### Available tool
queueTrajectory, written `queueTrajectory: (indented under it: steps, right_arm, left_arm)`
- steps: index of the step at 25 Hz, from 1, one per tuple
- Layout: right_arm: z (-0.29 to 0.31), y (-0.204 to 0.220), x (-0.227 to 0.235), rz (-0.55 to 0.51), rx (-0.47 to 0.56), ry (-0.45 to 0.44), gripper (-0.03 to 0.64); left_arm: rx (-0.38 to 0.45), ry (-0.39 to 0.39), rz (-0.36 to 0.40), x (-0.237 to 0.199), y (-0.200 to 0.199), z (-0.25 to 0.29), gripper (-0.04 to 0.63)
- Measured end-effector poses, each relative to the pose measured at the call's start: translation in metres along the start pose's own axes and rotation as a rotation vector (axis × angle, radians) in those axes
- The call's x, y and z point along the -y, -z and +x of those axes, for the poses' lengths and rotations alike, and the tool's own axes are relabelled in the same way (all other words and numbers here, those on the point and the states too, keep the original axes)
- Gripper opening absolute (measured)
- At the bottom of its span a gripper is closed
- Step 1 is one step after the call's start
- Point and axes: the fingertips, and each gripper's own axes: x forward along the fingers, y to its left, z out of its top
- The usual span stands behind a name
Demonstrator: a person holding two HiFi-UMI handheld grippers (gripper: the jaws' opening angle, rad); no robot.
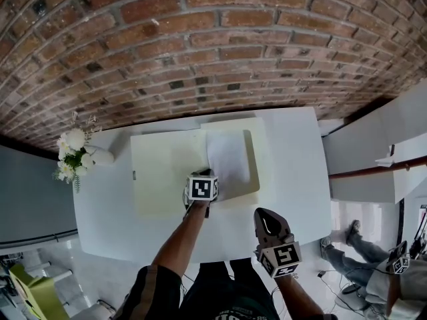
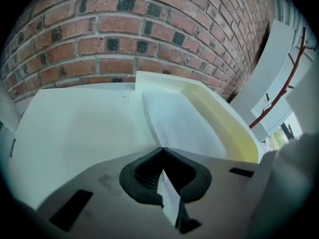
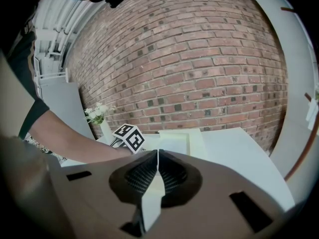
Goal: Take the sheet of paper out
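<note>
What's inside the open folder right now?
One white sheet of paper lies in the right half of the folder, its near corner pinched by the left tool. The left half looks bare. Anything beneath the sheet is covered.

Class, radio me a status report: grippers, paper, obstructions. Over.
Left gripper shut on sheet of paper, near edge. Right gripper shut, empty, held back. Sheet lying in open folder. Nothing in the way.

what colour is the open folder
Pale yellow; the folder holding the sheet of paper shows best in the left gripper view.
</note>
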Motion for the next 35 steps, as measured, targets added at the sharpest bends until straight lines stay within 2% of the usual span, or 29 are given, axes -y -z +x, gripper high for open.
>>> queueTrajectory:
  steps: [19,35]
  right_arm:
    - [0.006,-0.006,-0.019,-0.028,0.003,-0.061,0.071]
    - [0.010,-0.024,-0.053,-0.092,0.036,-0.135,0.070]
  left_arm:
    - [0.120,0.022,-0.112,-0.028,-0.004,-0.038,0.009]
    - [0.223,-0.044,-0.123,-0.064,0.005,-0.100,0.009]
